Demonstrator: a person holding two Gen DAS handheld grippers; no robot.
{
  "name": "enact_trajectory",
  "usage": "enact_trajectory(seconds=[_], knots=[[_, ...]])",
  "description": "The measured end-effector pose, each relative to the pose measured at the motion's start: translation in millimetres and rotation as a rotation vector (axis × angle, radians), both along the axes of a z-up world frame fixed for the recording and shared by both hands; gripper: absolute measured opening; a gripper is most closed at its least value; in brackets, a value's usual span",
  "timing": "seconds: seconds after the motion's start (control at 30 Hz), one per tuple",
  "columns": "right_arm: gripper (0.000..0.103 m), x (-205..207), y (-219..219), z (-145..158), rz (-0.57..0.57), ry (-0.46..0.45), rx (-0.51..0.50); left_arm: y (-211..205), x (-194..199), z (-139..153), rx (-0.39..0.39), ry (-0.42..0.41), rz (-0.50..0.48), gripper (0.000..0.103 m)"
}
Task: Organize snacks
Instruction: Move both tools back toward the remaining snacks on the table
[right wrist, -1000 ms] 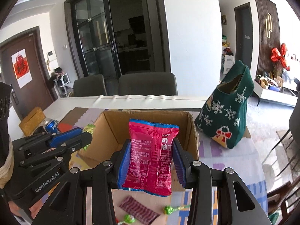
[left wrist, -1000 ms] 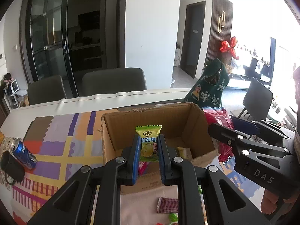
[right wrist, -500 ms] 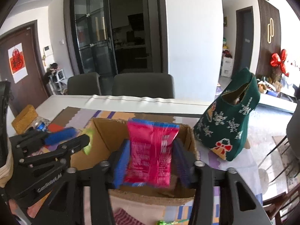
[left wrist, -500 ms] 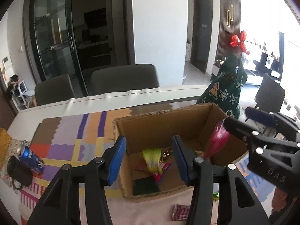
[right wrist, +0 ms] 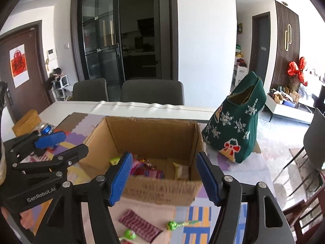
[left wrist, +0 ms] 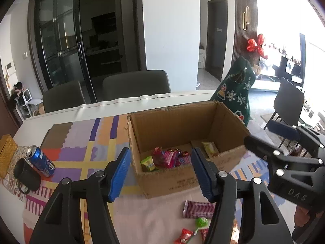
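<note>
box: the cardboard box (left wrist: 178,181) sits mid-worktop, open top, and there's already a small pile in it: a green packet (left wrist: 147,163) at about 9 o'clock on the box floor, red and pink wrappers (left wrist: 169,158) in the middle, a yellowish pack (left wrist: 210,147) toward 3 o'clock.
left gripper (left wrist: 160,171): jaws spreading apart, nothing between the pads, hanging in front of the box's near wall.
right gripper (right wrist: 164,175): same deal, jaws opening, empty, also aimed at the box.
left to do: a striped purple-white pack (right wrist: 140,224) and green lollipops (right wrist: 172,225) lie loose on the worktop (left wrist: 142,219) at 6 o'clock from the box, plus a red candy (left wrist: 183,236) near the bottom edge.
progress: I'd say past halfway, but a handful of loose bits need picking up.
not snacks: blue can (left wrist: 41,161) and green knit bag (right wrist: 236,130) off to the sides, probably staying put.
</note>
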State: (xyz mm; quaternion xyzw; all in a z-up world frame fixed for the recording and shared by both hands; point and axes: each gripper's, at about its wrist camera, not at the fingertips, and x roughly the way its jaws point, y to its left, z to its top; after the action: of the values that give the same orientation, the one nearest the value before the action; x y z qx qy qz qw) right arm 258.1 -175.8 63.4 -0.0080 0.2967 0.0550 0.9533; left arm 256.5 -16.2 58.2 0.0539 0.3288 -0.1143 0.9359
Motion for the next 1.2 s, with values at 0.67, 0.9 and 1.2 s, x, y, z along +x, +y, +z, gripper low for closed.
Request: enact_trajectory(seconds=[0.67,0.9,1.2], knots=[[0.067,-63,7,-45,0.050,0.140,0.015,9,-65,-26,0.035,0.026,-0.057,0.062],[0.066,-73,13,-68,0.054,0.217,0.011,13,-74,-52,0.046,0.089,-0.064,0.062],[0.067,-78,16,-102,0.039,0.325,0.019,15,-75,-87,0.052,0.181,-0.079,0.062]])
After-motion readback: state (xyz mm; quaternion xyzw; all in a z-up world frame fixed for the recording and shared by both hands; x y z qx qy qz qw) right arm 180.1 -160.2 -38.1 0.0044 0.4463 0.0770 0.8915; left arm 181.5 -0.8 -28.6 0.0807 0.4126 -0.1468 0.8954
